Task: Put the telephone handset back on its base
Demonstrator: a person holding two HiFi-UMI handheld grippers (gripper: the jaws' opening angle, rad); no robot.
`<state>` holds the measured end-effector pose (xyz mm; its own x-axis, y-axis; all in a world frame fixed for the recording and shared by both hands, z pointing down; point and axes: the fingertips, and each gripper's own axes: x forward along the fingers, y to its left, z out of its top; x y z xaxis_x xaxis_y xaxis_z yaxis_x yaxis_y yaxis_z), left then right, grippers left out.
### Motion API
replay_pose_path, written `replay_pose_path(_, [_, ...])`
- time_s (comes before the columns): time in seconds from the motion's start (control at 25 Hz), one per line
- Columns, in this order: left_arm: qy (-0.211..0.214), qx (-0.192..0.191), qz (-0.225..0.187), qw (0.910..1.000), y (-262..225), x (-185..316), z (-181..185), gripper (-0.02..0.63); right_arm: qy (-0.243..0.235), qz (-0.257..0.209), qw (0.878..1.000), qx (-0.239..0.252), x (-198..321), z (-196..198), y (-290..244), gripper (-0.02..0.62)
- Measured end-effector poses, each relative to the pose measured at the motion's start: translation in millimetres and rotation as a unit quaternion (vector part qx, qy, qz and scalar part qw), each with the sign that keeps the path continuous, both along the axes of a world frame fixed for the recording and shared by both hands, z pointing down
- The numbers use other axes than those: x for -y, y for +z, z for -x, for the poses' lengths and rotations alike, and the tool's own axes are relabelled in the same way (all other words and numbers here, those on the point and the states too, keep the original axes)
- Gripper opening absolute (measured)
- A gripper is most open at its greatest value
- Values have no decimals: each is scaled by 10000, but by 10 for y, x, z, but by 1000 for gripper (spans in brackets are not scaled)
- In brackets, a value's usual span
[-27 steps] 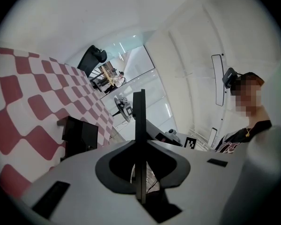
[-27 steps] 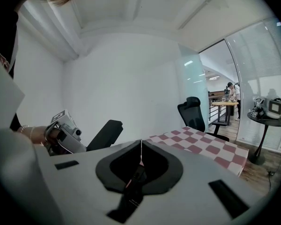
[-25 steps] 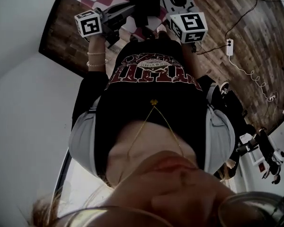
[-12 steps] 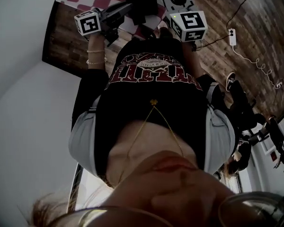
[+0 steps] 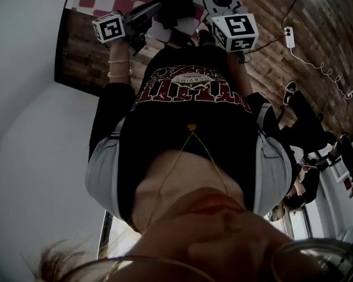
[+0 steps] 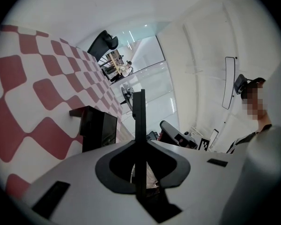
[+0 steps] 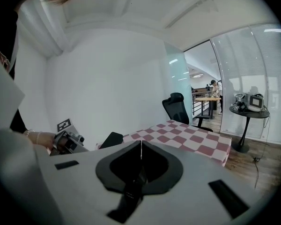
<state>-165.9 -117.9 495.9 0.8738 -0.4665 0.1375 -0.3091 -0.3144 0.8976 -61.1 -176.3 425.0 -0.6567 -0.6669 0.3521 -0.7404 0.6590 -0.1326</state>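
While both hang near table (image 7: pixel 196 142) edge | left gripper (image 6: pixel 139 97), right gripper (image 7: pixel 140 144) | jaws closed

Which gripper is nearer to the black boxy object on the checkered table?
Left, as far as the views show. The black boxy object sits close beside the left gripper. The right gripper sees it farther off, next to the left gripper.

Found most of the red-and-white checked tablecloth (image 7: pixel 187 137) bare and passable. Noted one obstruction on it: a black box-shaped unit (image 6: pixel 98 128) standing upright. Recorded a black office chair (image 7: pixel 178 108) behind the table and a round black pedestal table (image 7: pixel 249 111) well apart, with open wooden floor (image 7: pixel 253 158) between. Logged a white power strip (image 5: pixel 290 37) with trailing cable on the floor.
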Motion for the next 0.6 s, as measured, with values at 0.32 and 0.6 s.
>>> replay_pose_path(0.32, [-19, 92, 289, 9995, 336, 192, -7, 74, 153, 139, 9997, -93, 152, -138, 151, 21])
replay_pose_path(0.6, [-41, 111, 433, 9990, 493, 207, 5, 74, 213, 233, 9994, -158, 147, -173, 217, 21])
